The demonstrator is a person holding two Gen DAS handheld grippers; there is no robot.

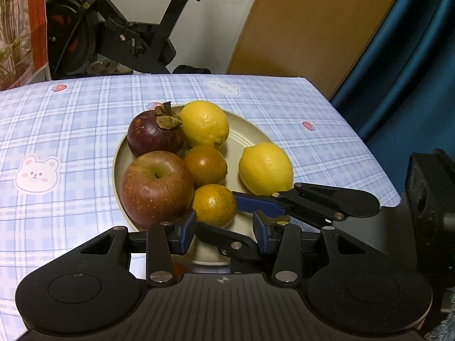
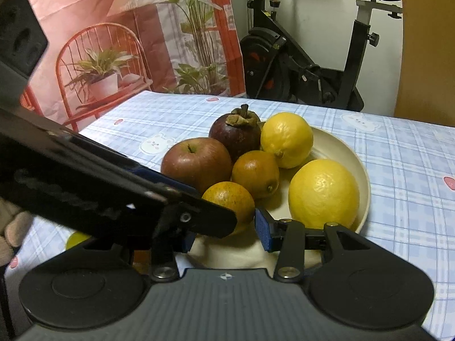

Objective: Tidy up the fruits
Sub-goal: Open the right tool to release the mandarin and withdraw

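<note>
An exercise bike (image 2: 307, 65) stands beyond the checked tablecloth (image 1: 71, 130), beside a plant-printed curtain (image 2: 170, 28).

plate (image 1: 250, 139): matt glazed ceramic | lemons (image 1: 266, 168): glossy, pitted | apple (image 1: 157, 187): smooth, speckled | tablecloth (image 1: 71, 119): smooth checked sheet

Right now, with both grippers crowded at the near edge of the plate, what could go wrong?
1. The right gripper crosses just in front of the left gripper; they could collide.
2. The small orange sits at the near rim; a nudge could roll it off the plate.
</note>
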